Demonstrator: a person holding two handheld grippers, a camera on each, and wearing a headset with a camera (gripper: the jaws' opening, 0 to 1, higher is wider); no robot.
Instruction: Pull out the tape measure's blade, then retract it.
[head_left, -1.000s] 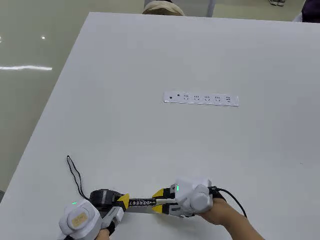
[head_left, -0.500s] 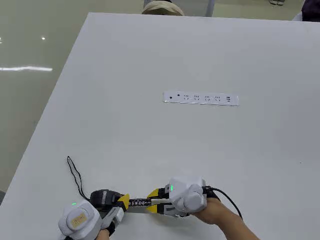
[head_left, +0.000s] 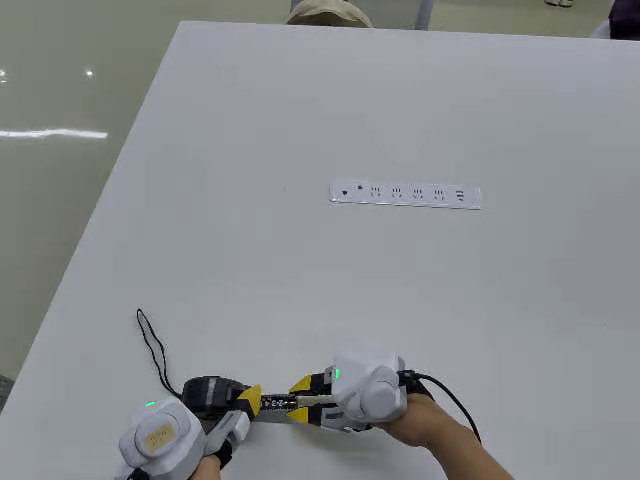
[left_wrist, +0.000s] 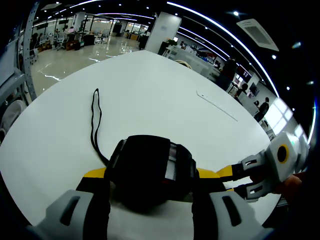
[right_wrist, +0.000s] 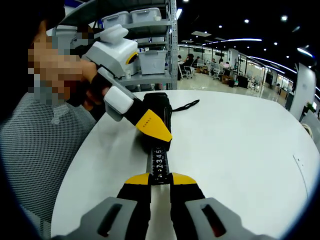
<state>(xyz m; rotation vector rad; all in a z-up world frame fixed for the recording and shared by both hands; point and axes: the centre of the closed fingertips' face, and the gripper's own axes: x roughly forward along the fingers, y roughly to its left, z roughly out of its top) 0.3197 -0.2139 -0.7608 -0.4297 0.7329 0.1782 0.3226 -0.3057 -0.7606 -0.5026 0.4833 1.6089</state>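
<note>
A black tape measure (head_left: 212, 393) lies near the table's front left edge, its thin black wrist cord (head_left: 152, 347) trailing away. My left gripper (head_left: 243, 402) is shut on its case (left_wrist: 150, 170), yellow pads on both sides. A short length of numbered blade (right_wrist: 159, 161) sticks out of the case (right_wrist: 156, 112). My right gripper (head_left: 300, 400) is shut on the blade's end, and its yellow fingertips (right_wrist: 137, 179) pinch the blade. The two grippers stand close together, with little blade (head_left: 275, 405) between them.
A white power strip (head_left: 405, 194) lies flat in the middle of the white table (head_left: 400, 110). The table's left edge (head_left: 95, 220) runs close beside the tape measure. A person's hand (head_left: 420, 425) holds the right gripper.
The right gripper has moved left toward the case with the blade's end held. The visible blade has grown shorter. The left gripper and case have stayed put.
</note>
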